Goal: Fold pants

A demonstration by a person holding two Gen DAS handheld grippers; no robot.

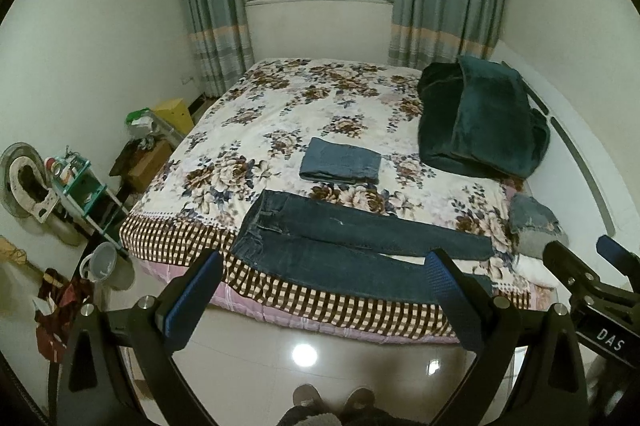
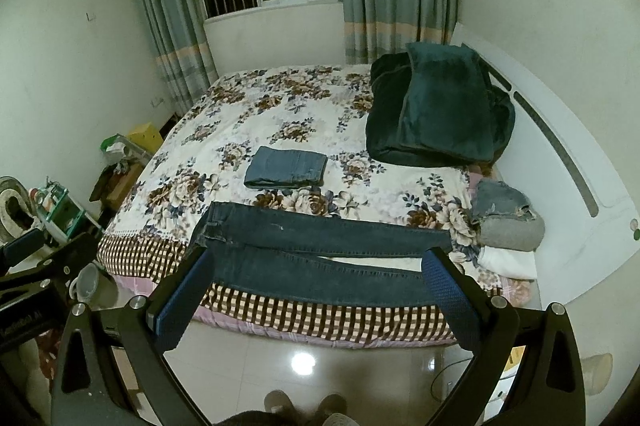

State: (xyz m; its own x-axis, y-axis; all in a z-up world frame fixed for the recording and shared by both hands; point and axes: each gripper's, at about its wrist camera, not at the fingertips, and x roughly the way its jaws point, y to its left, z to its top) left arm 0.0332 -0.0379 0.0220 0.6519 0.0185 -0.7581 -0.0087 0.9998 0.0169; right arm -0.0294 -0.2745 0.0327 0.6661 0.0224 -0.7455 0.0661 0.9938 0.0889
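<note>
Dark blue jeans (image 1: 340, 238) lie spread flat along the near edge of the bed, waist to the left, both legs running right; they also show in the right wrist view (image 2: 320, 250). My left gripper (image 1: 324, 266) is open and empty, held back from the bed's edge above the floor. My right gripper (image 2: 316, 266) is open and empty too, likewise short of the jeans. The right gripper shows at the right edge of the left wrist view (image 1: 600, 278); the left gripper's body shows at the left edge of the right wrist view.
A folded lighter denim piece (image 1: 340, 162) lies mid-bed on the floral bedspread (image 1: 280, 106). A dark green blanket (image 1: 480, 122) is piled at the headboard side. Folded clothes (image 2: 508, 222) are stacked at the right. Clutter and a shelf (image 1: 84, 190) stand left of the bed.
</note>
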